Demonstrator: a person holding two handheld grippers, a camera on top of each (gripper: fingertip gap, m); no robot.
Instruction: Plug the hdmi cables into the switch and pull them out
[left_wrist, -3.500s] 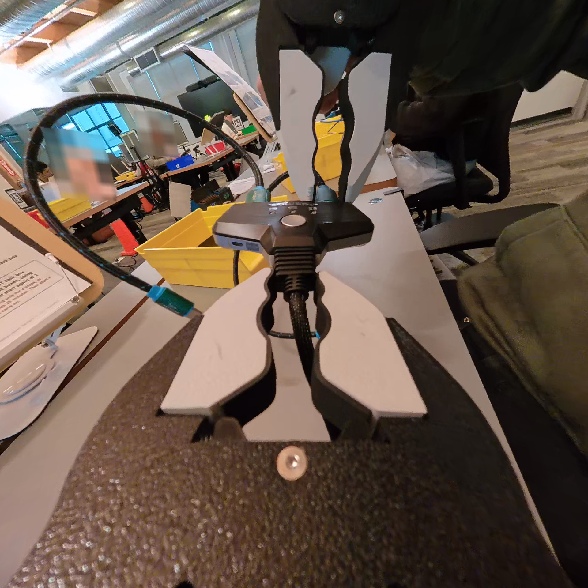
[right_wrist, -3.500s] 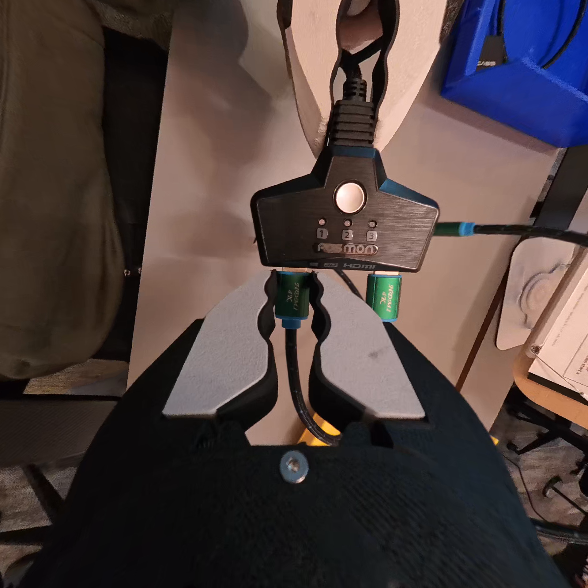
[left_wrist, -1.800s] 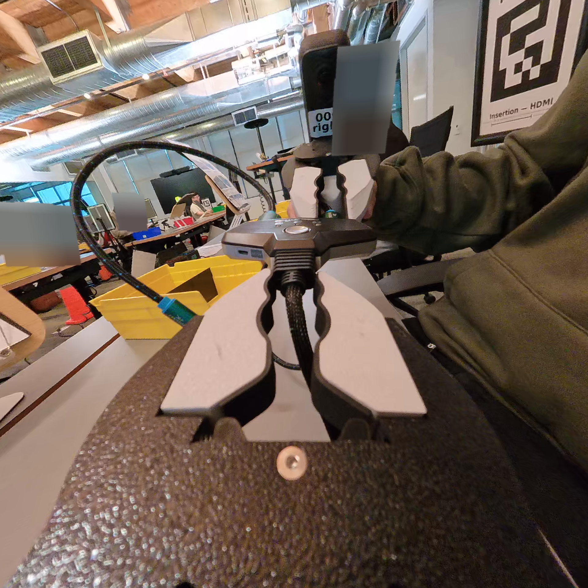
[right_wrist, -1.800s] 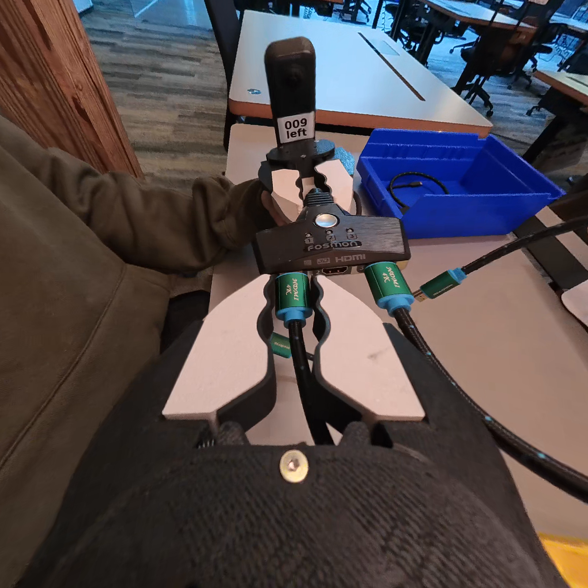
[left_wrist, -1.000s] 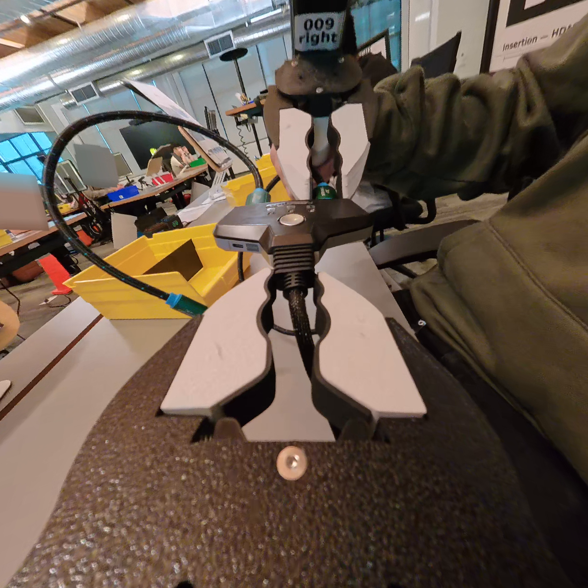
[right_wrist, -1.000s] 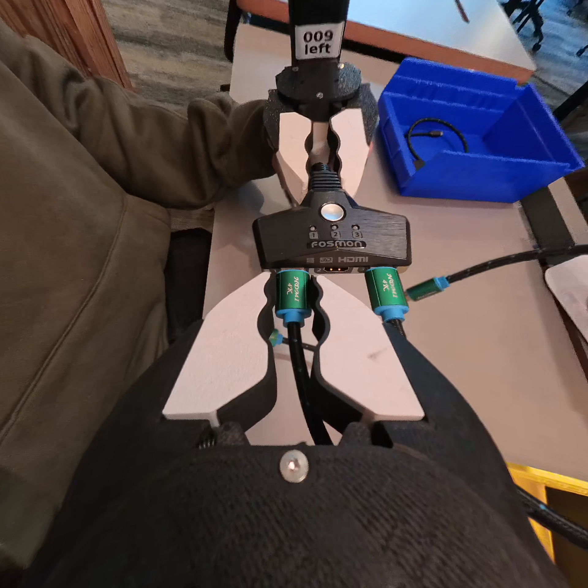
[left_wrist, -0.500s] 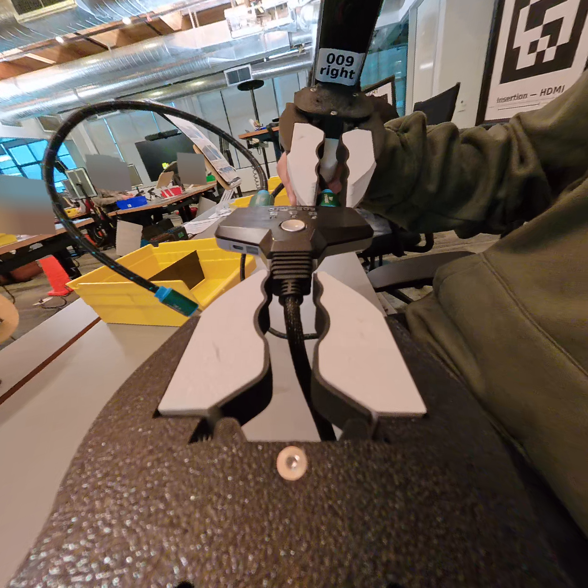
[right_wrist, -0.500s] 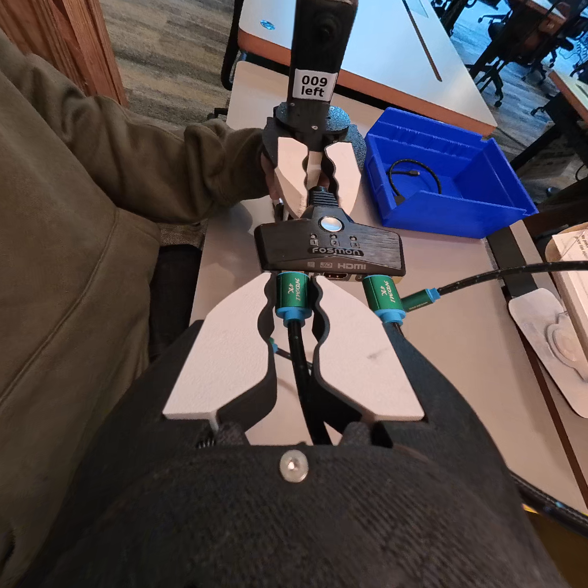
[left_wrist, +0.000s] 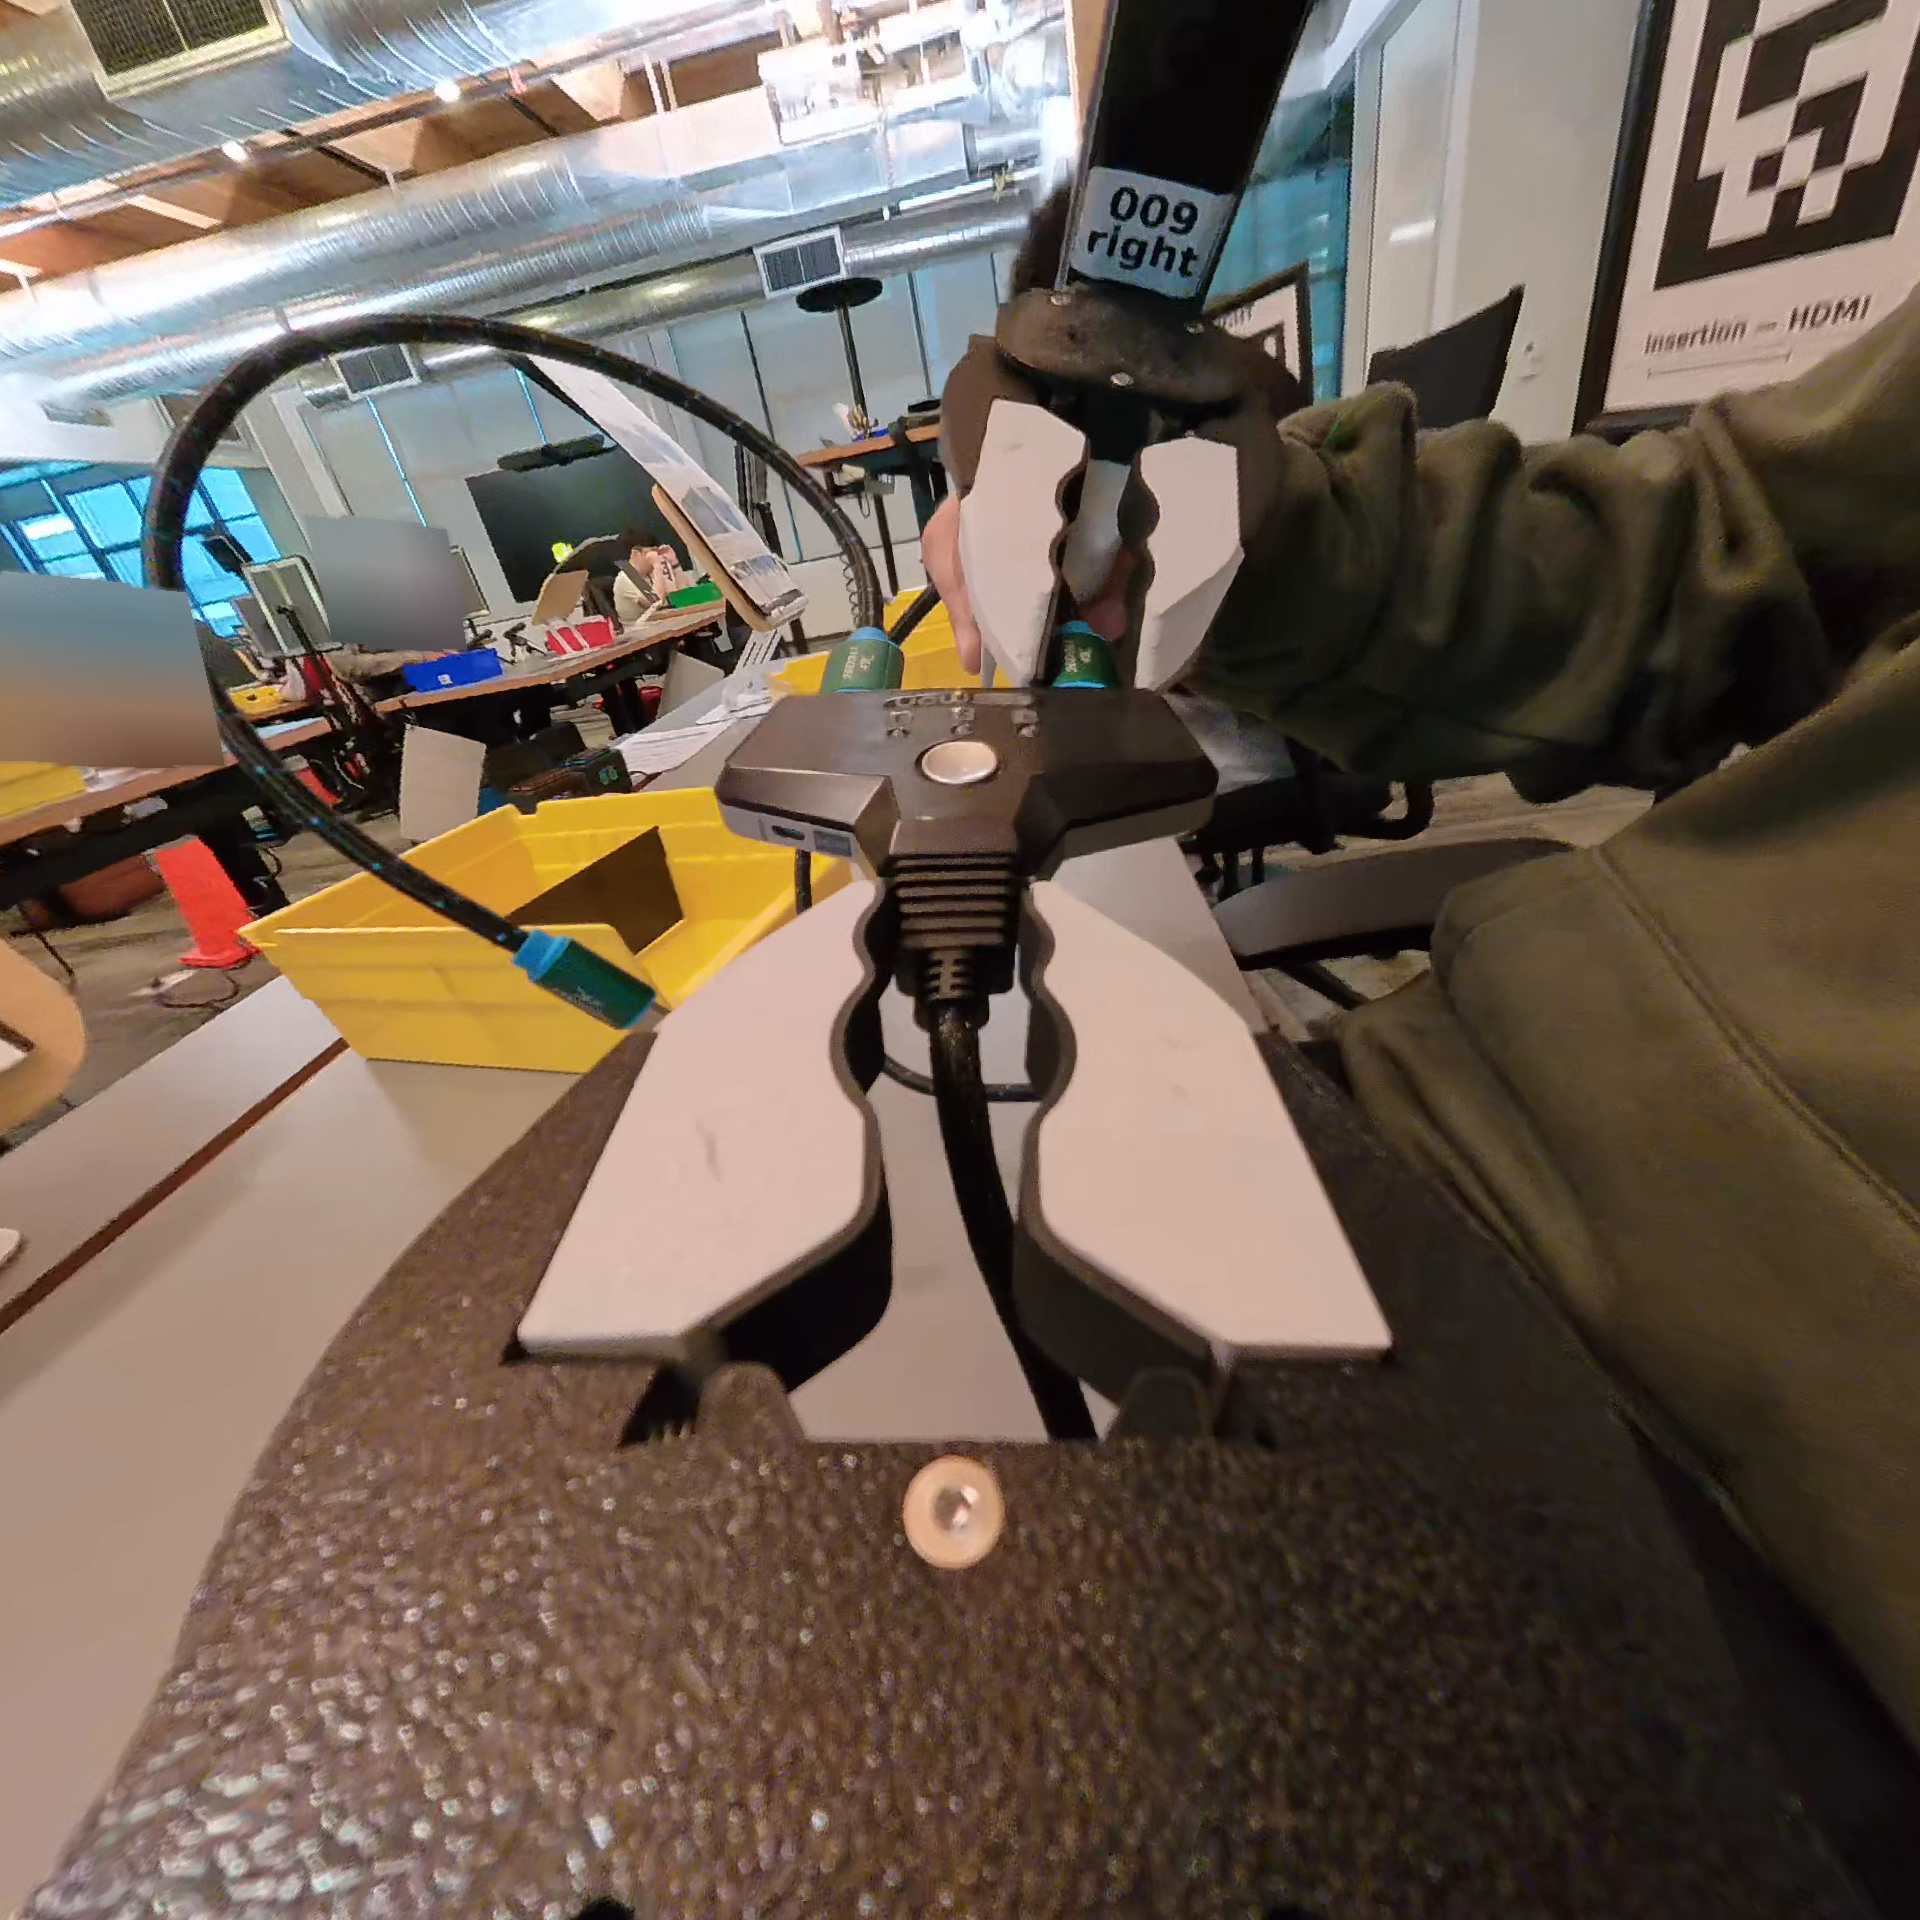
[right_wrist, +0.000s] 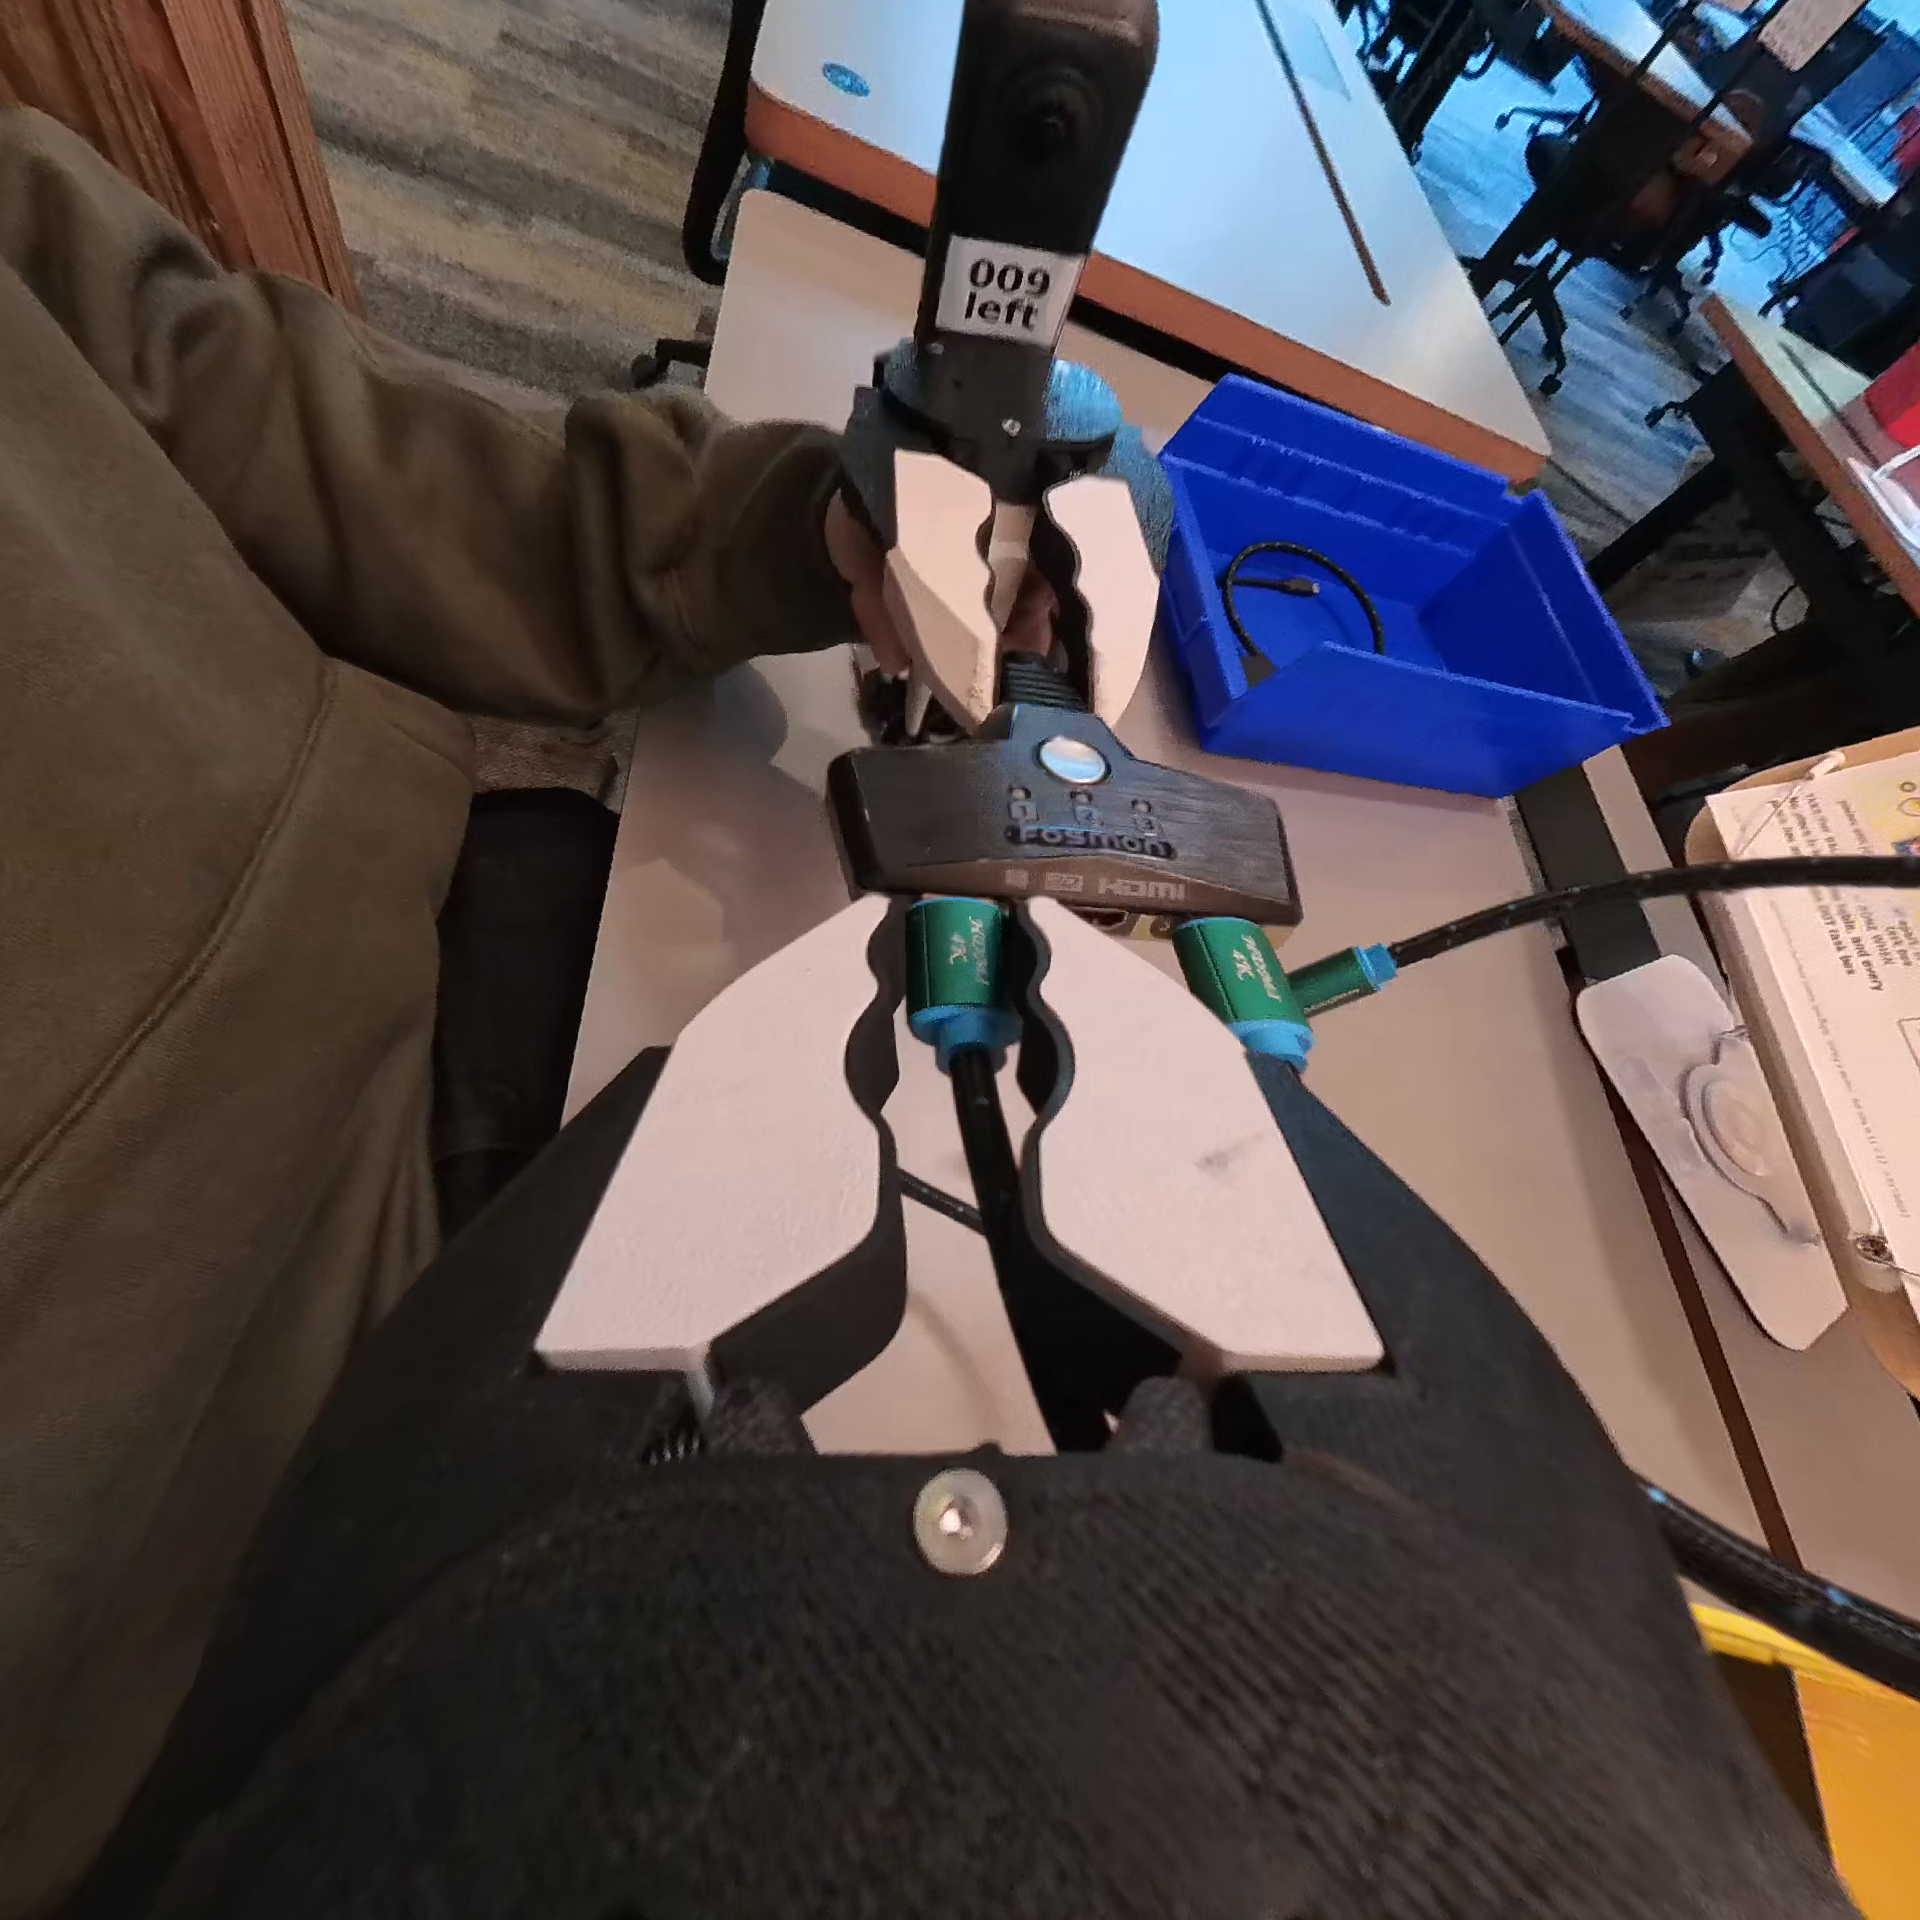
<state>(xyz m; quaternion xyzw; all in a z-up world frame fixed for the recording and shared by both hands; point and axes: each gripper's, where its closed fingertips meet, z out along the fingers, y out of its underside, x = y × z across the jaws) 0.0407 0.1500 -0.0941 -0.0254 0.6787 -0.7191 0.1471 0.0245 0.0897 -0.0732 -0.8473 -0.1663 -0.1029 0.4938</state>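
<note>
One switch (right_wrist: 1060, 831) mid-frame, above the table (right_wrist: 1455, 1091) — left gripper (left_wrist: 951, 956) clamps its strain relief, right gripper (right_wrist: 956, 987) clamps one of two plugged green plugs (right_wrist: 954, 971); a third plug (right_wrist: 1340, 982) hangs free at right.

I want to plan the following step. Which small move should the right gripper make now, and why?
Probably pull straight back: the right gripper is shut on the green plug seated in the switch, while the left gripper clamps the switch's ribbed collar.

I count one switch (right_wrist: 1060, 831), three green plugs (right_wrist: 954, 977) (two seated), one blue bin (right_wrist: 1455, 717), one yellow bin (left_wrist: 436, 966).
</note>
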